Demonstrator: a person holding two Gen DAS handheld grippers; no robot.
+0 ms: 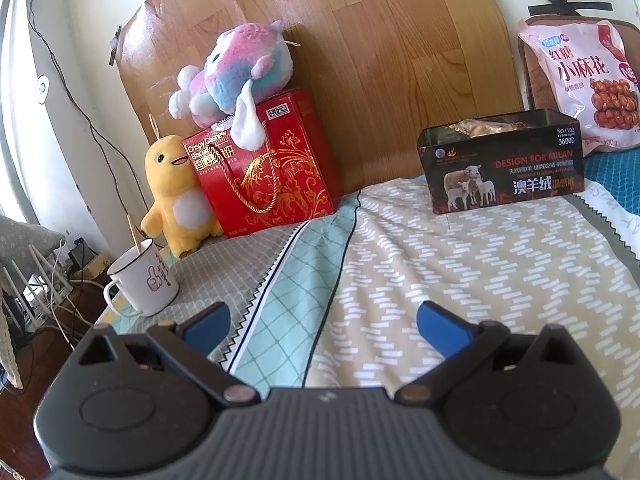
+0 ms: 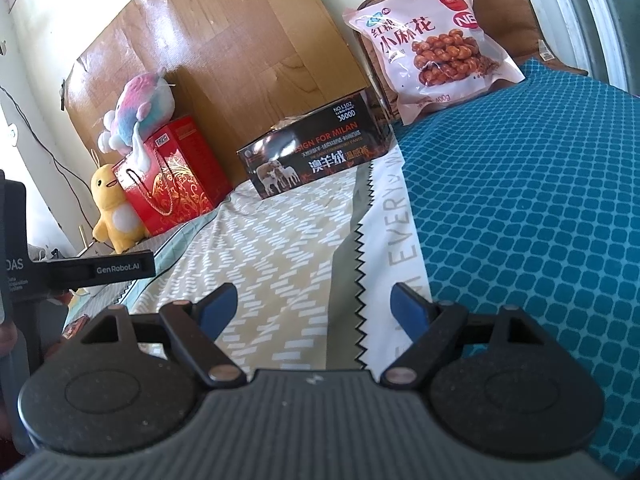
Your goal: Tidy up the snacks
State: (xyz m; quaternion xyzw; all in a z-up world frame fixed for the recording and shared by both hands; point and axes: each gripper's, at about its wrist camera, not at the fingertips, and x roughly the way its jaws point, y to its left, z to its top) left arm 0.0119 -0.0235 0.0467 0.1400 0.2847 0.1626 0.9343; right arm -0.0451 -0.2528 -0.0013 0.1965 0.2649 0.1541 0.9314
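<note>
A dark open box (image 1: 502, 164) printed with sheep stands at the back of the bed, with wrapped snacks (image 1: 484, 126) showing inside it. The same box (image 2: 316, 150) is in the right wrist view. A pink bag of fried twists (image 1: 580, 76) leans upright behind it to the right, and this bag (image 2: 430, 48) rests against a brown cushion. My left gripper (image 1: 323, 322) hovers open and empty over the patterned sheet, well short of the box. My right gripper (image 2: 313, 306) is open and empty too, low over the sheet.
A red biscuit gift box (image 1: 266, 172) with a pastel plush (image 1: 240, 72) on top stands at back left, a yellow plush (image 1: 176, 196) beside it. A white mug (image 1: 144, 280) holding a stick sits near the bed's left edge. A teal mat (image 2: 532, 216) covers the right side.
</note>
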